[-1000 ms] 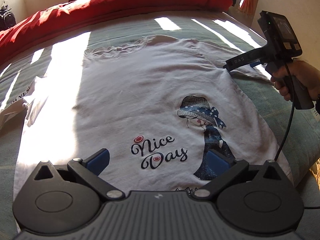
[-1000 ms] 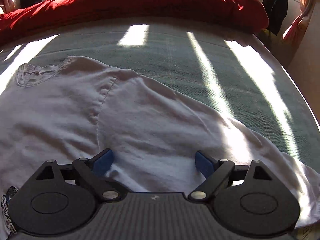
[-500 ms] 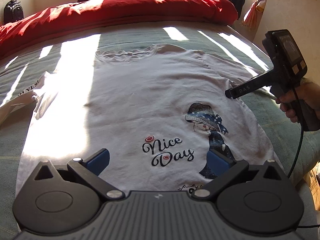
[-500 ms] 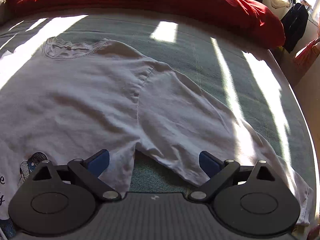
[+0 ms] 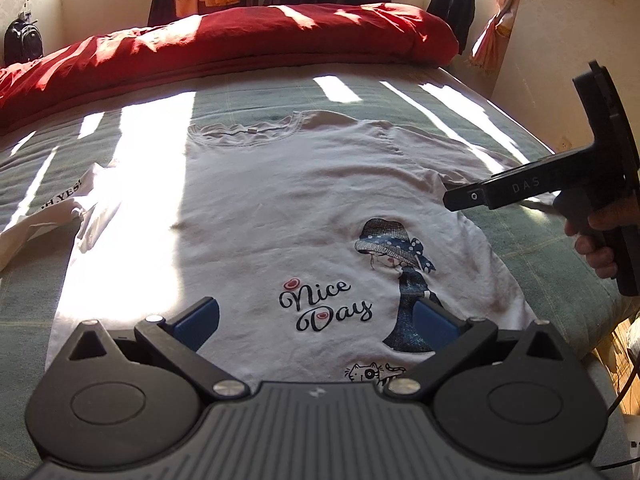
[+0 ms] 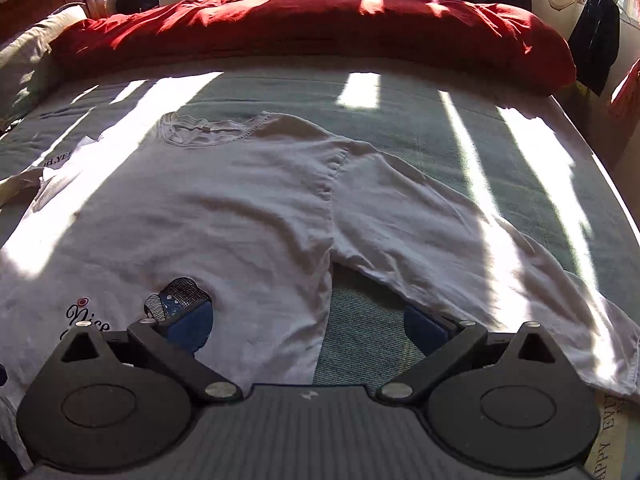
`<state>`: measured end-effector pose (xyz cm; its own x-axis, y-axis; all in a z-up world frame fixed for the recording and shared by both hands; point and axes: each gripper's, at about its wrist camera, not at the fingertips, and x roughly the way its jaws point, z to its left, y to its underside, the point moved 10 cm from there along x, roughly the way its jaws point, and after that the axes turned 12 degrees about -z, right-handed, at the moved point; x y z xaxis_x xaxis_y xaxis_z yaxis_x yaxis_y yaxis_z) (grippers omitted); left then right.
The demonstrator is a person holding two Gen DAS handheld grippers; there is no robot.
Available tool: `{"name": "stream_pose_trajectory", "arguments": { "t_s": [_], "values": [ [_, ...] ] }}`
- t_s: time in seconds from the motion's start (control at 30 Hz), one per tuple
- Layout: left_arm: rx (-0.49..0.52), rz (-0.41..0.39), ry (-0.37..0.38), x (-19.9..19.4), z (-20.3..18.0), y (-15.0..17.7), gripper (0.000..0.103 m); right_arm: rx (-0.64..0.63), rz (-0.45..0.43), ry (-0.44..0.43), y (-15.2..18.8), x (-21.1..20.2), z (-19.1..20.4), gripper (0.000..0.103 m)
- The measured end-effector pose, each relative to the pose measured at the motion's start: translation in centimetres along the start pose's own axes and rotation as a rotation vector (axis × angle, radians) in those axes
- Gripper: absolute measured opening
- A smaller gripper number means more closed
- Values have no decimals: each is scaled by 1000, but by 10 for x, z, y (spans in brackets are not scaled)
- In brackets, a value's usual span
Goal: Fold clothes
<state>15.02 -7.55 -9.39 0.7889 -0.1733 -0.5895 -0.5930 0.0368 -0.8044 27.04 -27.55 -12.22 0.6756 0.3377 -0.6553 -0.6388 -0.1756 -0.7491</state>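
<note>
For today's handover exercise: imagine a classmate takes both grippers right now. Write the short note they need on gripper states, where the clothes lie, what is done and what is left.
Left gripper: open, empty, above the white T-shirt near its hem.
Right gripper: open, empty, above the armpit of the right sleeve.
T-shirt: spread flat, print up, on the green bedcover; collar towards the red duvet.
Second white garment: crumpled at the left edge of the bedcover, partly lying on it.
Done: shirt laid out. Left: every fold, probably sleeves first.
</note>
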Motion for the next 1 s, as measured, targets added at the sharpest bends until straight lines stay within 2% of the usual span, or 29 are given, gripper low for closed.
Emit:
{"name": "stream_pose_trajectory", "arguments": {
  "t_s": [0.1,0.2,0.37,0.5,0.6,0.73,0.87,1.0],
  "values": [
    [-6,-7,-18,-6,7,-1,103,43,11,-132,8,14,33,103],
    [-15,-9,-30,-11,13,0,103,109,71,-184,30,24,48,103],
    [-34,-10,-29,-15,17,3,103,133,125,-160,59,4,38,103],
    [-45,-12,-23,-16,17,5,103,195,190,-191,82,-22,33,103],
    [-48,-15,-13,-19,16,5,103,208,212,-206,86,-34,38,103],
    [-41,-19,-17,-26,16,6,103,267,183,-242,76,-38,52,103],
    [-43,-19,-21,-35,20,9,103,289,262,-201,97,-33,58,103],
    [-53,-8,-18,-37,24,16,103,328,289,-172,117,-50,51,103]
  ]
}}
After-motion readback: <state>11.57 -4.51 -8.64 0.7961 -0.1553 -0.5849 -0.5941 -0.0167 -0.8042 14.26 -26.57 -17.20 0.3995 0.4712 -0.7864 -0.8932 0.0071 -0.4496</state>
